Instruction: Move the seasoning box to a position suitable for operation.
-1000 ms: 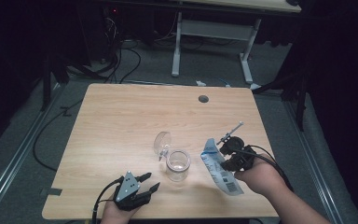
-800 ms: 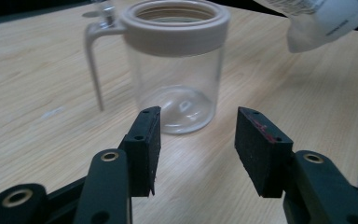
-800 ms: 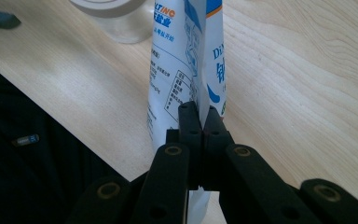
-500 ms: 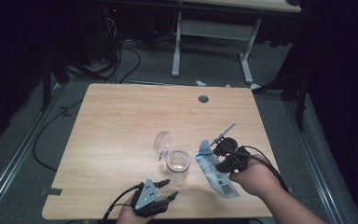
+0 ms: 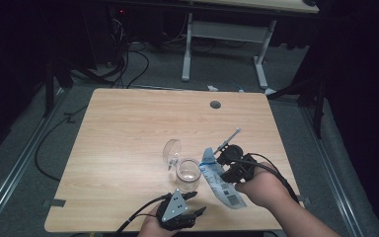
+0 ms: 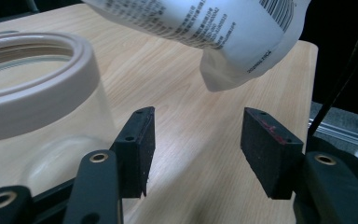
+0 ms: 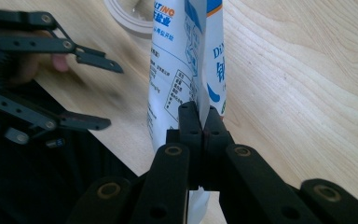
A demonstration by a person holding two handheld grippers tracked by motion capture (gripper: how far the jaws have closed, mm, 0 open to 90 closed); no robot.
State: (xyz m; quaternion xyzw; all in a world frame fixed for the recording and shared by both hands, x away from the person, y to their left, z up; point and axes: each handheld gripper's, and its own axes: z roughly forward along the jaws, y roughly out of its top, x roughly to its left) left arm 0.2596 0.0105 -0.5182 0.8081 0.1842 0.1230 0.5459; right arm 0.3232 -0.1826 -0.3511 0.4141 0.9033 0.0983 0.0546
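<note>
Since a second ago the left tool (image 5: pixel 196 203) has slid right along the near table (image 5: pixel 128 128) edge, its jaws just opening with nothing between them, and it now sits just near-side of the clear glass jar with the pale plastic rim (image 5: pixel 188 174) (its round lid (image 5: pixel 172 149) hangs open behind). Meanwhile the right tool (image 5: pixel 220 160) has brought the white-and-blue printed plastic pouch (image 5: pixel 221 183) in closer, clenched on its flat seam edge. That glossy, floppy pouch hangs slanted just right of the jar, top corner nearest the rim.
</note>
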